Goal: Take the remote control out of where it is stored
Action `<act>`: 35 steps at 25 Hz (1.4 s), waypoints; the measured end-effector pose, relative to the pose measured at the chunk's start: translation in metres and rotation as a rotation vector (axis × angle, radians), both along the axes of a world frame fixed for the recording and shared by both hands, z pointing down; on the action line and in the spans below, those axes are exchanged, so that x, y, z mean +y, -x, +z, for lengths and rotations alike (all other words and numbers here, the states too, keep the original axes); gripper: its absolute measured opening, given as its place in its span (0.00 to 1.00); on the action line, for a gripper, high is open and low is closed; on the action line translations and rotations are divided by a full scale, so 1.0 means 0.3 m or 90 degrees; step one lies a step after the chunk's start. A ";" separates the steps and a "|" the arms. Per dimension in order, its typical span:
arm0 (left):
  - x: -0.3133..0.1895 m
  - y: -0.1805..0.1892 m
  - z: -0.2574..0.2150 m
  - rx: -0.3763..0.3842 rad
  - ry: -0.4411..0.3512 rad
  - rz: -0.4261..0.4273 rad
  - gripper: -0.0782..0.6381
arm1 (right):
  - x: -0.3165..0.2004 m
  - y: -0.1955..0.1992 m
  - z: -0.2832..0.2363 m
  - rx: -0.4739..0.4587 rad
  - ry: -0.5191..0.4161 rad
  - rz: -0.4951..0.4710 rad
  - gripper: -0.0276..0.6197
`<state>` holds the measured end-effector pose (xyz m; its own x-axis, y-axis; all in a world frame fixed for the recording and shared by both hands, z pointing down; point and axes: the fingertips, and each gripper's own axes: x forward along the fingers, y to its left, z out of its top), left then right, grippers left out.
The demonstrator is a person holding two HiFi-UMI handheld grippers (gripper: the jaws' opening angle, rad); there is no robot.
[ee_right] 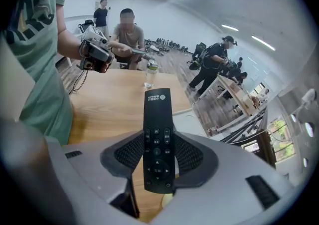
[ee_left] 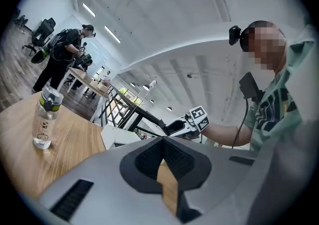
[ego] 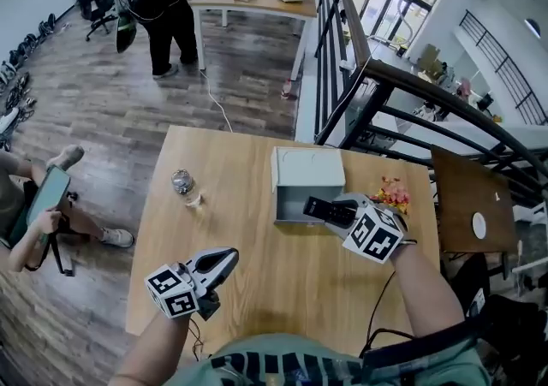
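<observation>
- Right hand-held gripper [ee_right: 158, 161]: closed on the remote control [ee_right: 158, 119], one pad on each long side, at the end with the round key pad. The logo end sticks out well past the jaws.
- Remote is at the box's [ego: 287, 217] near right corner, above its rim. It looks out or almost out, but I can't tell if the tip has fully cleared.
- Step, as I read it: finishing the lift out of the box.
- To do it well: raise straight up from the box until the whole remote is over the wall, then swing away. No twisting, since the grip is near one end and the long free end could pivot or clip the rim.
- Squeeze evenly, the sides are smooth plastic and may slip.
- Left hand-held gripper [ee_left: 162, 154]: jaws together, nothing in them, over the bench [ego: 282, 282] well to the near left of the box. Not needed unless the box shifts.
- Water bottle [ego: 182, 183] stands left of the box, so set down on the near side instead.
</observation>
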<state>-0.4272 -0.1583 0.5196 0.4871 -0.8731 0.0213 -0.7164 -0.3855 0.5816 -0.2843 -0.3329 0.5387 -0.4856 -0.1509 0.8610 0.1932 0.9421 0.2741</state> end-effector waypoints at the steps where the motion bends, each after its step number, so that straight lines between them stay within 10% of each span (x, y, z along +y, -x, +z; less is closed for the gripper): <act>1: 0.019 0.002 -0.019 -0.003 -0.004 0.004 0.11 | 0.024 -0.010 -0.036 -0.014 -0.002 0.013 0.33; 11: 0.160 -0.034 -0.202 -0.045 -0.035 0.008 0.11 | 0.285 -0.134 -0.304 -0.209 0.016 0.095 0.33; 21: 0.260 -0.474 -0.294 -0.063 -0.048 -0.043 0.11 | 0.489 -0.595 -0.411 -0.409 0.118 0.115 0.33; 28: 0.220 -0.776 -0.294 -0.089 -0.035 0.012 0.11 | 0.497 -0.872 -0.411 -0.466 0.148 0.159 0.33; 35: 0.148 -0.796 -0.371 -0.120 -0.071 0.070 0.11 | 0.437 -0.948 -0.473 -0.512 0.125 0.251 0.33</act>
<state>-0.1885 -0.1138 0.4082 0.5757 -0.8172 0.0275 -0.7584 -0.5211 0.3916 0.0000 -0.2018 0.3969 -0.8942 -0.3202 0.3128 -0.3324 0.9430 0.0150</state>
